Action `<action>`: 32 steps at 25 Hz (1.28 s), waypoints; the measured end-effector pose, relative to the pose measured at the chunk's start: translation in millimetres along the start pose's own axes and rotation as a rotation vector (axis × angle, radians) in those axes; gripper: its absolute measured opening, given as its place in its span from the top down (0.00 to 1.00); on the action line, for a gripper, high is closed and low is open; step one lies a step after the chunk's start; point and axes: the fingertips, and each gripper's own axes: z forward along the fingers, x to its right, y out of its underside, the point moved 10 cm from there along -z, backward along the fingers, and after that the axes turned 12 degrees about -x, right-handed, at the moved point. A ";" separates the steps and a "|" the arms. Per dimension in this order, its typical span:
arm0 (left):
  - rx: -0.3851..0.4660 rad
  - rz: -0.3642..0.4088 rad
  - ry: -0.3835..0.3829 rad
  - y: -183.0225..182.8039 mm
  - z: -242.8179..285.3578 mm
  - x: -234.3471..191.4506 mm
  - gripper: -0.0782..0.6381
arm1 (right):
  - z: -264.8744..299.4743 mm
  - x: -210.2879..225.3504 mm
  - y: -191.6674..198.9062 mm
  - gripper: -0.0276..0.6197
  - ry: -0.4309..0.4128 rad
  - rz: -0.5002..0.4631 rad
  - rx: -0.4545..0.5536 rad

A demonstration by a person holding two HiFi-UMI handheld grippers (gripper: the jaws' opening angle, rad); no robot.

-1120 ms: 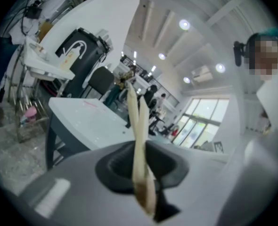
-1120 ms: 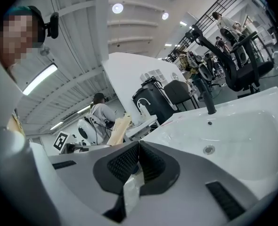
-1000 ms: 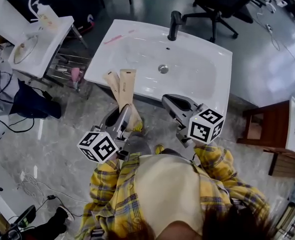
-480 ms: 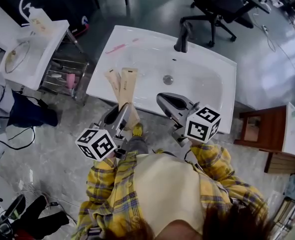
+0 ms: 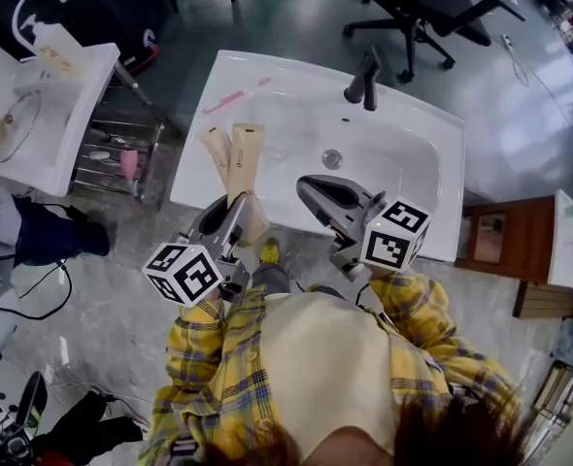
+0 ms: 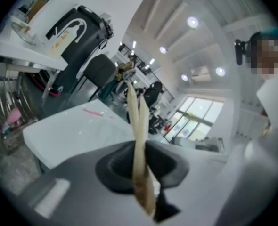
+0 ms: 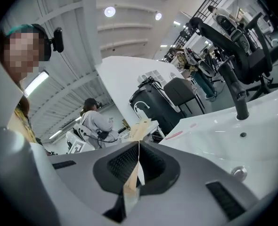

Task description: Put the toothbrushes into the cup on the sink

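From the head view, the left gripper [image 5: 230, 210] points out over the near left edge of the sink [image 5: 418, 163]. Its fingers are clamped on two flat tan packs [image 5: 240, 158], which fan out above the rim. The right gripper [image 5: 308, 186] hangs just beside it, over the near edge of the sink, with its fingers drawn together. A pink toothbrush [image 5: 236, 96] lies on the sink's far left corner, well apart from both grippers. A black tap [image 5: 364, 76] stands at the far edge.

In the left gripper view, the fingers pinch the lower ends of the two packs. The packs rise edge-on and splay a little at the top.

In the right gripper view, the fingers are pressed together on a thin tan strip [image 7: 131, 185], seen edge-on. I cannot tell what the strip is.
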 end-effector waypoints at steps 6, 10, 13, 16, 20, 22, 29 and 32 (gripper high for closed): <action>-0.038 -0.001 0.035 -15.0 8.5 -20.0 0.81 | 20.4 7.0 -8.9 0.94 0.057 0.021 0.024; -0.074 0.007 0.068 -22.0 11.9 -30.7 0.81 | 35.8 9.4 -10.8 0.93 0.074 0.022 0.020; -0.094 0.006 0.088 -26.4 14.9 -36.7 0.81 | 44.9 7.4 -13.3 0.93 0.068 0.034 0.022; -0.100 -0.010 0.100 -26.1 18.4 -40.7 0.81 | 50.0 7.6 -12.5 0.93 0.061 0.047 0.021; -0.100 -0.026 0.118 -27.0 26.5 -40.3 0.81 | 50.6 12.6 -16.1 0.93 0.074 0.046 0.015; -0.094 -0.032 0.128 -28.2 30.7 -38.5 0.81 | 49.7 17.7 -18.1 0.93 0.077 0.044 0.011; -0.069 -0.057 0.146 -29.5 50.0 -29.4 0.81 | 48.0 37.8 -29.2 0.93 0.056 0.034 -0.034; -0.065 -0.055 0.151 -29.7 55.5 -26.5 0.81 | 50.3 44.7 -34.6 0.93 0.053 0.033 -0.054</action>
